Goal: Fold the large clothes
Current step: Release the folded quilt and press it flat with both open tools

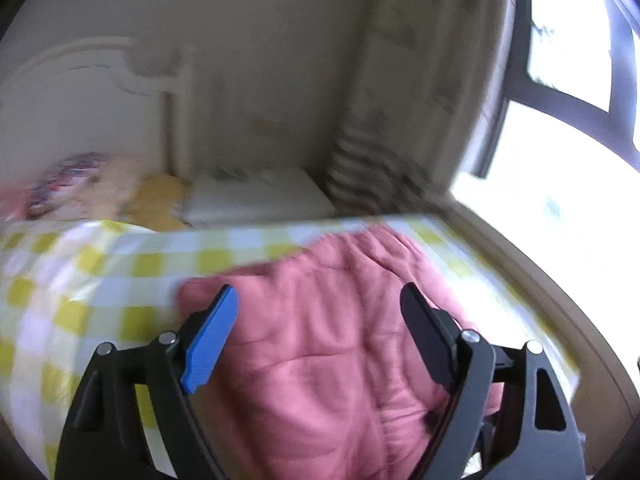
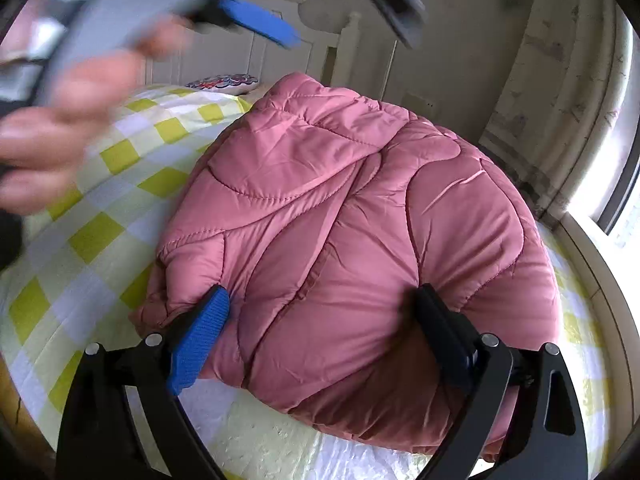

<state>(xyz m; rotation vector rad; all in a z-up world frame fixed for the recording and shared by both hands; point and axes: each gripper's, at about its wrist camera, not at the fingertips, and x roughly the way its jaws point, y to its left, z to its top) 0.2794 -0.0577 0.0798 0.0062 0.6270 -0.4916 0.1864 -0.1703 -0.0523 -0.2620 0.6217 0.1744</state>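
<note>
A pink quilted puffer jacket (image 2: 344,240) lies bunched and folded on a bed with a yellow-and-white checked cover (image 2: 100,208). My right gripper (image 2: 322,294) is open, its blue pad and black pad pressed against the jacket's near edge on either side of a thick fold. My left gripper (image 1: 318,292) is open and empty, held above the jacket (image 1: 336,340); it also shows blurred in the right wrist view (image 2: 340,28), up at the top with the hand that holds it.
A white headboard (image 1: 92,92) and pillows (image 1: 104,188) lie at the far end of the bed. A white bedside cabinet (image 1: 256,196) and a patterned curtain (image 1: 404,100) stand beyond. A bright window (image 1: 568,120) is on the right.
</note>
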